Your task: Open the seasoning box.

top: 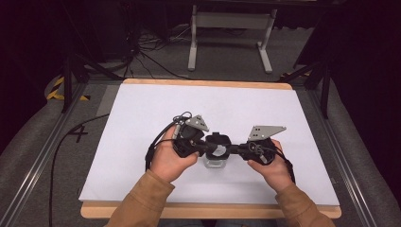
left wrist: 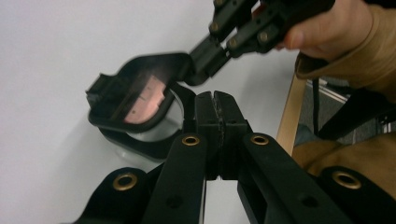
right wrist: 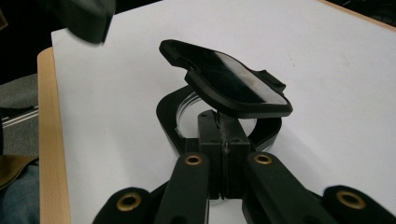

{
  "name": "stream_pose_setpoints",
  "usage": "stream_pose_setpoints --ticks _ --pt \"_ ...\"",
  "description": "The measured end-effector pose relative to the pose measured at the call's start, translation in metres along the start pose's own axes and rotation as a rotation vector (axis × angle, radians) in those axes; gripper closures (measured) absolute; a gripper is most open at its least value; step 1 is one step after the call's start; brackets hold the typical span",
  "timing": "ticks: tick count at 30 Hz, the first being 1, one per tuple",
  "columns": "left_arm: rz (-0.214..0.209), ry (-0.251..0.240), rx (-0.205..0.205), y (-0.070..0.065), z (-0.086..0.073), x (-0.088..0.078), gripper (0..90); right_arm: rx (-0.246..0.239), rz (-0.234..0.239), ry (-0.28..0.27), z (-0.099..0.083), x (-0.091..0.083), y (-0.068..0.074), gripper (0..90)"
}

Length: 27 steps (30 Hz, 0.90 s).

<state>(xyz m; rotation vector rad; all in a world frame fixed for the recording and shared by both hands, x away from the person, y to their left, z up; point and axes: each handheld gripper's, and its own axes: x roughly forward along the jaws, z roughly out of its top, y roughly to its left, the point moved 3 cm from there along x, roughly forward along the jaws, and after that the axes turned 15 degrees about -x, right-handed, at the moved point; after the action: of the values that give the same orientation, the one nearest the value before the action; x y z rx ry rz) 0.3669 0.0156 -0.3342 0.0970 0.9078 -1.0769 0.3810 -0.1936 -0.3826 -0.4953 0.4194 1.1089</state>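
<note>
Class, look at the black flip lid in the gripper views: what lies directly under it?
Under the raised lid sits a clear container with a black collar. Its inside is hidden by the lid and the fingers.

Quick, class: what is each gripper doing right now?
Left gripper: shut, holding nothing, just short of the clear container.
Right gripper: shut, apparently pinching the edge of the raised black lid.

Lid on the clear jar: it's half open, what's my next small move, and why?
Probably nudge the lid further back with the right gripper: its shut jaws sit under the tilted lid, and the jar is only partly uncovered.
</note>
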Motion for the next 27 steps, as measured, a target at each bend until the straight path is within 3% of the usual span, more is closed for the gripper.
stream_pose_setpoints --ticks 9,16,27 --pt "0.023 0.044 -0.019 0.008 -0.009 0.02 90.0 0.026 -0.015 -0.04 0.001 -0.005 -0.003 89.8" --pt "0.06 0.017 -0.037 0.015 -0.006 0.031 90.0 0.028 -0.026 -0.042 0.0 -0.007 -0.003 89.7" --pt "0.073 -0.028 -0.053 0.022 0.002 0.032 90.0 0.038 -0.033 -0.043 -0.004 -0.011 -0.004 89.6"
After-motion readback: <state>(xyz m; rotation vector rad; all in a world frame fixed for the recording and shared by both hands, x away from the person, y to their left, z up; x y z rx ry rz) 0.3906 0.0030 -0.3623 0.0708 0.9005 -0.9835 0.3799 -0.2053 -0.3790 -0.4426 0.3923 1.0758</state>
